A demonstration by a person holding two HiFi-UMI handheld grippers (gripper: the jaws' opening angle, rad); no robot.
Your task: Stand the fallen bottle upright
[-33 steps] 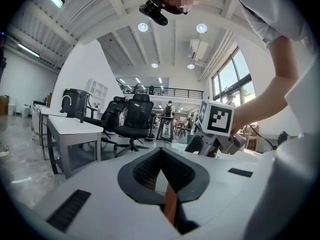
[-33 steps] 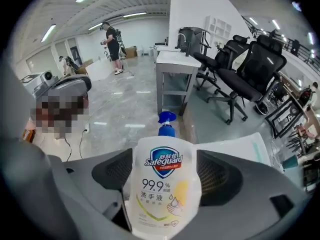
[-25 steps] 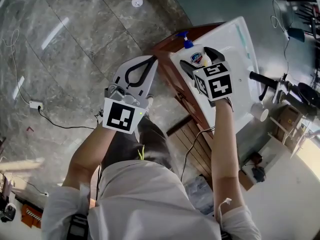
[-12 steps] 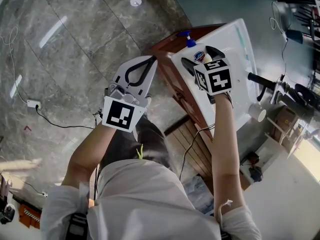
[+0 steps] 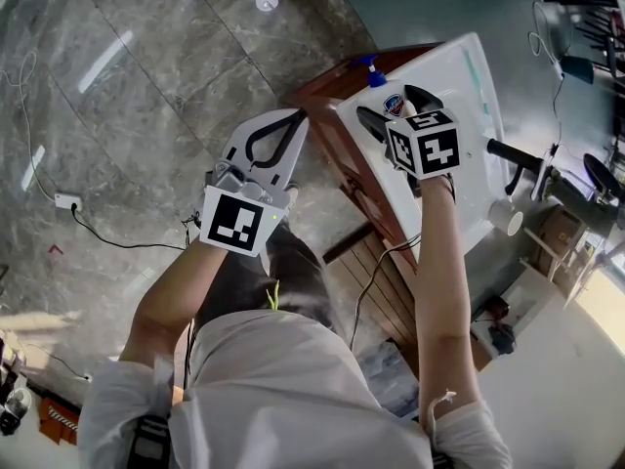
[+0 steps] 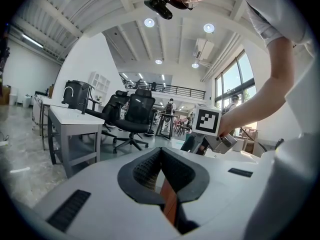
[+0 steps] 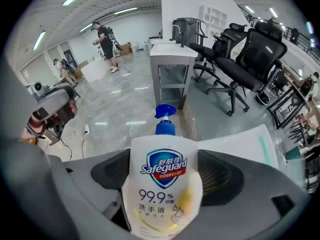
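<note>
white table, one corner lying under my right gripper, whose jaws pinch the soap bottle by its sides. its long axis runs straight out along the jaws, blue pump pointing away from me, so i judge the wrist must tip up. my left gripper is pressed together, empty, off beside the table.

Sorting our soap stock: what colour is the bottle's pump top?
Blue pump atop the bottle; clearest in the right gripper view.
</note>
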